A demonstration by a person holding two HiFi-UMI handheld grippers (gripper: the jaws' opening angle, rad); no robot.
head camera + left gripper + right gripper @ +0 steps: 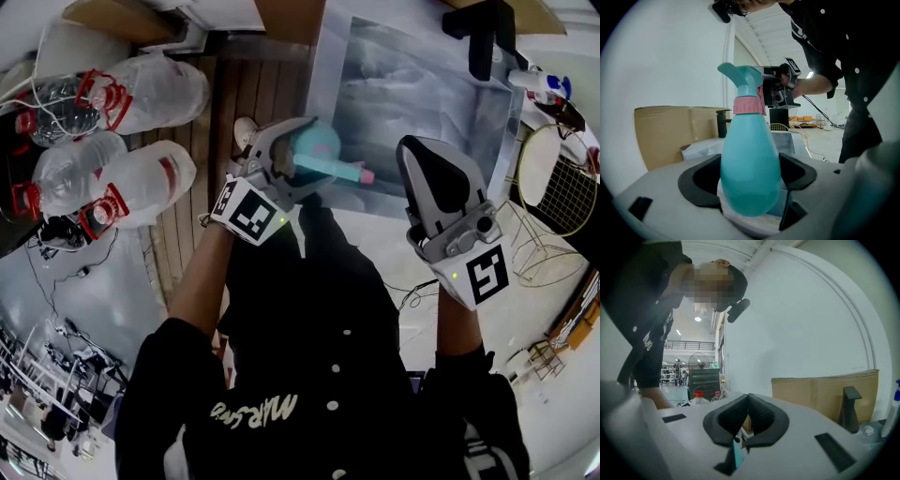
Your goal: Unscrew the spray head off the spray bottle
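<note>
Spray bottle (750, 140), spray head (745, 79) on, gripped aloft at its belly by wide-spread left claw (751, 180); right claw (748, 399) closed, empty.
Hazard: smooth rounded body likely spins or slips when pink collar (749, 105) is twisted.

A large industrial hall or workshop: tall white walls (801, 319), ceiling lights (697, 318), cardboard boxes (663, 133), big water jugs (141, 94), loose cables (58, 274).

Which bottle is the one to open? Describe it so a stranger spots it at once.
Find the silver table; the left gripper hangs just before it. Held between its jaws is the spray bottle: teal and egg-shaped with a pink collar, unlike the clear, red-handled water jugs off to the left.
</note>
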